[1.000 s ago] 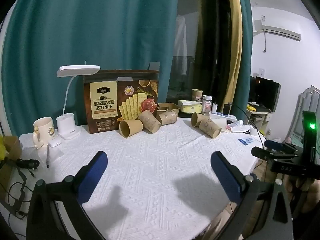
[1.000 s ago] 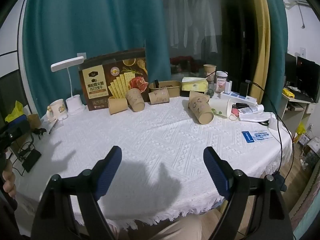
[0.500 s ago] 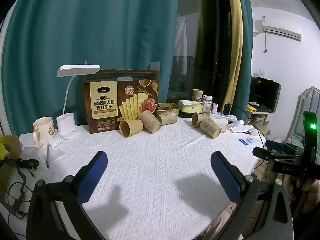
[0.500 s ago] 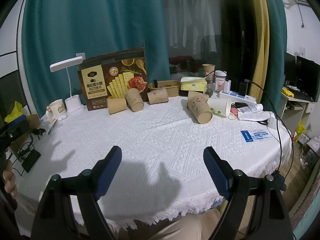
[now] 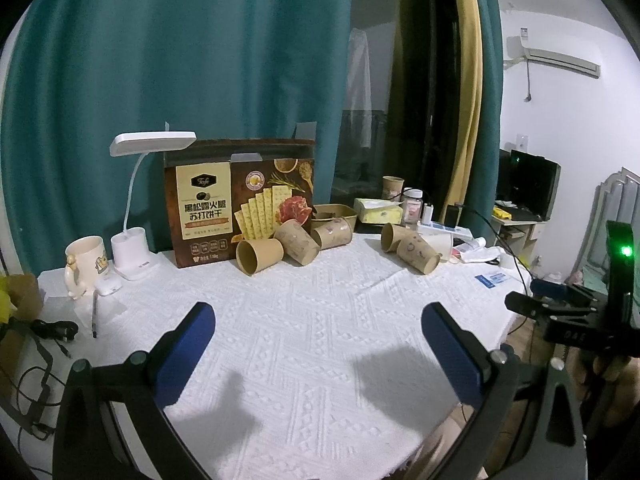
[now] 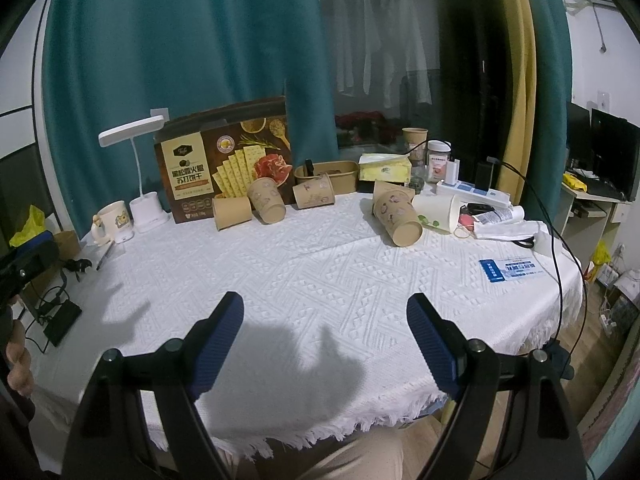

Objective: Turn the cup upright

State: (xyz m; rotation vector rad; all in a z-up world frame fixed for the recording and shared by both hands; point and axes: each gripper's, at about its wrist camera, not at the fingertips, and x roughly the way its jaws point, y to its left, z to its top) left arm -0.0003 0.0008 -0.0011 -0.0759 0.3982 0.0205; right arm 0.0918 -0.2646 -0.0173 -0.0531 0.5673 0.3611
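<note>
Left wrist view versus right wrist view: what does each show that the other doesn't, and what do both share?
Only the left wrist view shows the right gripper and the air conditioner. Only the right wrist view shows the table's fringed front edge and hanging clothes. Both show the tipped paper cups, cracker box, lamp and mug.

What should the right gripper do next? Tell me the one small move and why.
Probably reach the right gripper forward toward the patterned paper cup lying on its side. It is the nearest tipped cup, both grippers are open and empty, and only bare white tablecloth lies between them.
</note>
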